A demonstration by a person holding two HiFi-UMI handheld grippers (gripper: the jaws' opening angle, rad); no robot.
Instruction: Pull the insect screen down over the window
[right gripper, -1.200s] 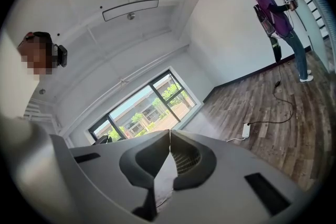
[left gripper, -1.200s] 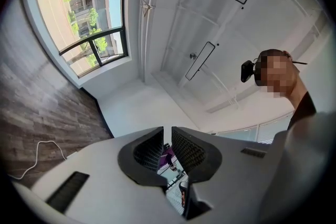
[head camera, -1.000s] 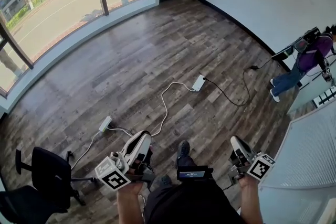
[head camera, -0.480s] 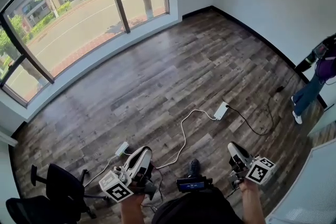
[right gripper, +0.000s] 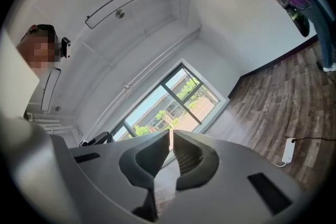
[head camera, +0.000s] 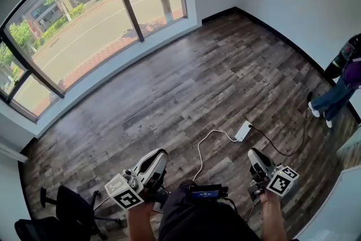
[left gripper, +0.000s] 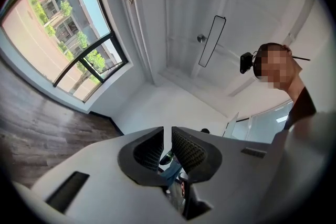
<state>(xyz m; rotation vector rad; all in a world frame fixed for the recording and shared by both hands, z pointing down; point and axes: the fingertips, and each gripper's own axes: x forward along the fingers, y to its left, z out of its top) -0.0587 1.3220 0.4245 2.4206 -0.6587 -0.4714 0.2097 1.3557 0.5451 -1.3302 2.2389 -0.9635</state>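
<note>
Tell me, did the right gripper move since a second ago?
Yes. The right gripper has come forward toward the window: the white power strip on the floor, once well ahead of it, now lies just beyond its tip.

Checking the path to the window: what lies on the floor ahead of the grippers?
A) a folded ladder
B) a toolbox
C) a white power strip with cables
C: a white power strip with its cable lies on the wood floor.

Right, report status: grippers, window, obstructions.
Left gripper shut, empty; right gripper same. Window across the room, no screen seen over it. Power strip and cable on the floor between.
</note>
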